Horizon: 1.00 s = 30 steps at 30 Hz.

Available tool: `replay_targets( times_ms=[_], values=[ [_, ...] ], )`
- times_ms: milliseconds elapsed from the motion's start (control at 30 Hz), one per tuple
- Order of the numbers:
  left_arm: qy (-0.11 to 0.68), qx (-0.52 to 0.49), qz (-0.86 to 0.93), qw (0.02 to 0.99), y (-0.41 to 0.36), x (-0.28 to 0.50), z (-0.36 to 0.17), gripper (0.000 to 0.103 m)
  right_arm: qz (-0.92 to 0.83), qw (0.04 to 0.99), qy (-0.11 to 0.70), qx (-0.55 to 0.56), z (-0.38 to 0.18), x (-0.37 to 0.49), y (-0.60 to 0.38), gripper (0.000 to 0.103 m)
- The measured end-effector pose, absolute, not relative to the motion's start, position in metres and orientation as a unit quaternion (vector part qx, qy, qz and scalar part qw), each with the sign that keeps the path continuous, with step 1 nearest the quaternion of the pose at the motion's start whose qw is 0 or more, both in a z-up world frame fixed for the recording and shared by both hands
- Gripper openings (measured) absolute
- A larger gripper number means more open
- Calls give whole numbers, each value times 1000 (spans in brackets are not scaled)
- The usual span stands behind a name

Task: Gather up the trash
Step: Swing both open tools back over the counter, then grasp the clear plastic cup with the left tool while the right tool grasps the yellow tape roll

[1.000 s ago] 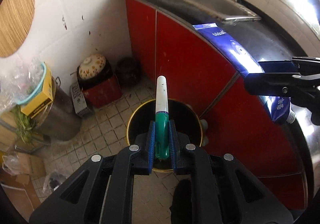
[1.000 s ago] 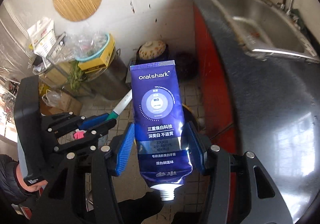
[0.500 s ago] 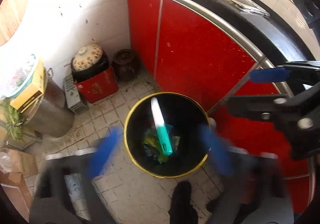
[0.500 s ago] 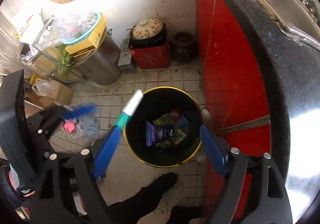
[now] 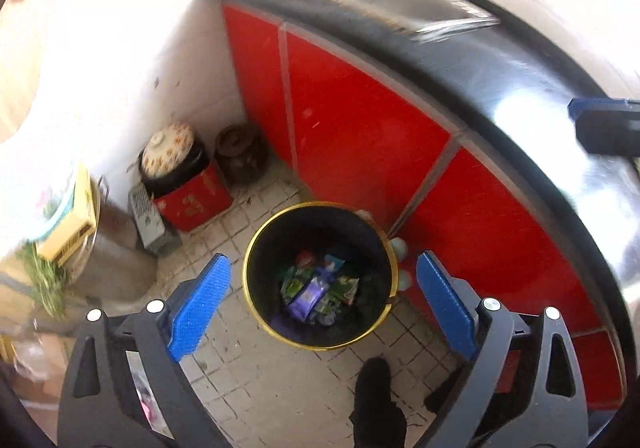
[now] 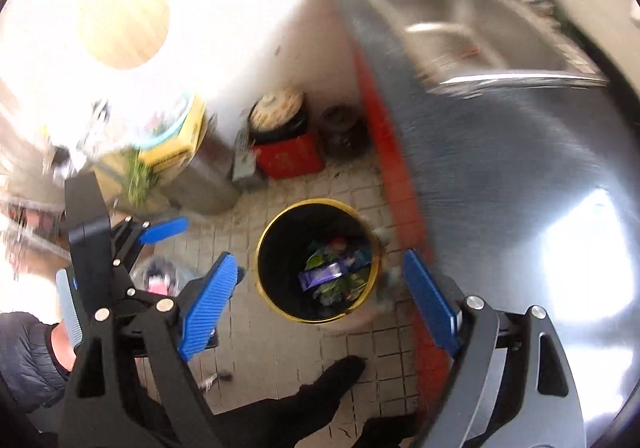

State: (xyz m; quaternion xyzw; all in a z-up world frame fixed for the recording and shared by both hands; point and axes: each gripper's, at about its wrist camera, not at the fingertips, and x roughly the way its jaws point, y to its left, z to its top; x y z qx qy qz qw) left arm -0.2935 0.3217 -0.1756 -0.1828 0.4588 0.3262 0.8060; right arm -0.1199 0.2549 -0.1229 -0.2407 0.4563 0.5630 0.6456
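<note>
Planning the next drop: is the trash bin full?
No. Wrappers cover only the bottom of the trash bin; its dark inner wall shows above them.

My left gripper (image 5: 322, 304) hangs wide apart and empty, low in frame. Centred between its pads I see the gold-rimmed bin (image 5: 256, 248), wrappers (image 5: 316, 292) inside.

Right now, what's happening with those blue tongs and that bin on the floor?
A person is throwing rubbish away. Both tongs, the left tongs and the right tongs, hang empty above the black bin with the gold rim; the right pair's jaws are opening. Inside the bin lie colourful wrappers and a purple toothpaste tube. The bin stands on the tiled floor beside the red cupboard.
</note>
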Motion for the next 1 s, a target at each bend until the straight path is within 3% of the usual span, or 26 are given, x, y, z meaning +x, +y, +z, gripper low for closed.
replay_targets(
  times_ms=[200, 467, 733, 1000],
  values=[
    [443, -120, 219, 861, 258, -216, -112, 92, 479, 749, 415, -195, -54, -54, 135, 84],
    [387, 6, -6, 922, 119, -81, -40, 92, 329, 850, 384, -145, -6, -1, -33, 84],
    [367, 84, -133, 917, 16, -22, -21, 92, 224, 892, 387, -71, 0, 19, -161, 84],
    [382, 120, -150, 904, -7, 32, -38, 92, 194, 895, 399, -37, -16, 59, -195, 84]
  ],
)
